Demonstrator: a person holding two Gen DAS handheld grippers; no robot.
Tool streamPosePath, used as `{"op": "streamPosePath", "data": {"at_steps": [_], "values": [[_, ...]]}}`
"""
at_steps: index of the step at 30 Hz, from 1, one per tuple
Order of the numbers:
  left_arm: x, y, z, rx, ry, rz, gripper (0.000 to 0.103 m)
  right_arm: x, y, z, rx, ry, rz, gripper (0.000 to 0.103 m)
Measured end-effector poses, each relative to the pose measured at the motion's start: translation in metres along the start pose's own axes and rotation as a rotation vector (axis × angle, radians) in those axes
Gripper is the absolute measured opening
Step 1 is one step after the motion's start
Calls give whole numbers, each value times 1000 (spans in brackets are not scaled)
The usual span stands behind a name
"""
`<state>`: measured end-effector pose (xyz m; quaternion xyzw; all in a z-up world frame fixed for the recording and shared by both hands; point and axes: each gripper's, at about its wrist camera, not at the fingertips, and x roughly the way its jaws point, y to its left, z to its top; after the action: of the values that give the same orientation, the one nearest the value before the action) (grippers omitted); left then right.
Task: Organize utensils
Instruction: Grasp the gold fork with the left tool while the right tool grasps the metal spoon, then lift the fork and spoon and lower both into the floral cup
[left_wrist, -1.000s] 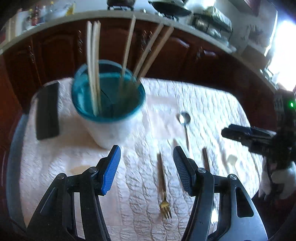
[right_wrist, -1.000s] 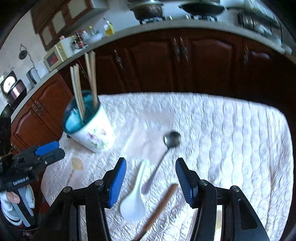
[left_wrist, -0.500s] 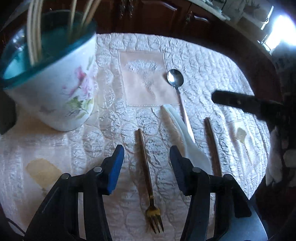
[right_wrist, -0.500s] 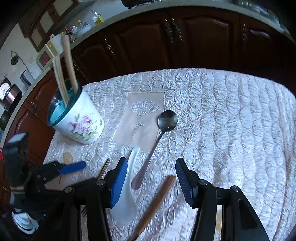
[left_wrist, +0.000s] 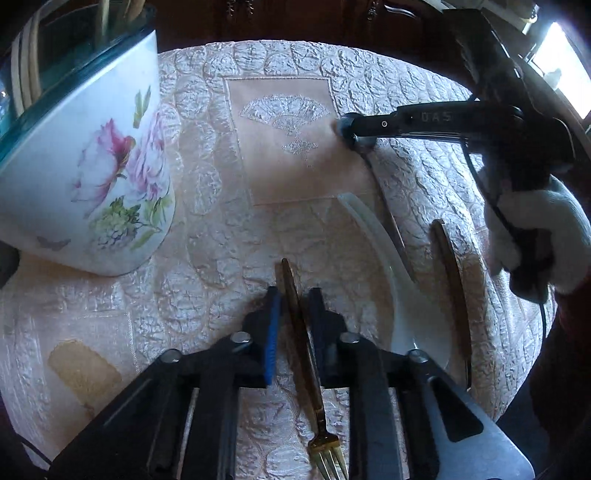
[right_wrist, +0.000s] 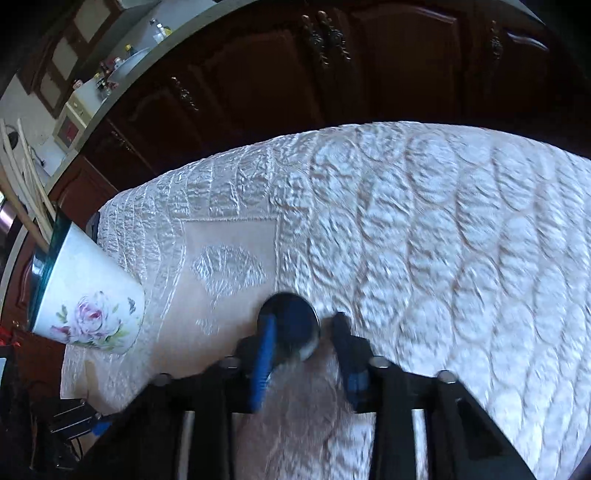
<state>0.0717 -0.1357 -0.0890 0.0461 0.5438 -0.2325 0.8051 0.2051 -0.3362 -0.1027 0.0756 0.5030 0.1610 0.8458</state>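
- Left tool (left_wrist: 293, 295): low centre of the left view, jaws drawn close on either side of the fork (left_wrist: 303, 347) handle; contact with the handle cannot be told.
- Fork: gold, flat on the cloth (left_wrist: 207, 236), handle tip just past the tool tips, tines at the bottom edge of the frame.
- White spoon (left_wrist: 384, 258): right of the fork, lying on the cloth, bowl partly behind the right finger.
- Brown stick (left_wrist: 448, 266): right of the white spoon, lying lengthwise, apart from it.
- Pot (left_wrist: 92, 177): upper left of the left view, white with pink flowers and a teal rim, holding chopsticks (left_wrist: 26, 81); standing on the cloth.
- Right tool (right_wrist: 303, 328): low centre of the right view, blurred; jaws apart, one at each side of the metal spoon (right_wrist: 291, 321) bowl.
- Metal spoon: bowl dark and round at the edge of the fan-embroidered panel (right_wrist: 229, 273); in the left view its handle (left_wrist: 391, 225) runs down beside the white spoon.
- Pot in the right view (right_wrist: 88, 306): left edge, well apart from the right tool.
- Desk: covered throughout by the quilted cloth; dark cabinets (right_wrist: 295, 74) behind.
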Motion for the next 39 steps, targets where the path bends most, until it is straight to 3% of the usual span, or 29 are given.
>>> {"op": "streamPosePath", "data": {"at_steps": [5, 14, 26, 39], "values": [[-9, 14, -2, -48, -5, -62, 7, -13, 7, 1, -53, -11, -6, 2], [-78, 36, -15, -106, -134, -83, 6, -92, 30, -6, -128, -173, -49, 2], [-144, 45, -29, -127, -274, -48, 6, -173, 48, -11, -151, -296, -25, 2], [-206, 56, -23, -120, -367, -12, 6, -208, 120, 10, -224, -394, 62, 2]]}}
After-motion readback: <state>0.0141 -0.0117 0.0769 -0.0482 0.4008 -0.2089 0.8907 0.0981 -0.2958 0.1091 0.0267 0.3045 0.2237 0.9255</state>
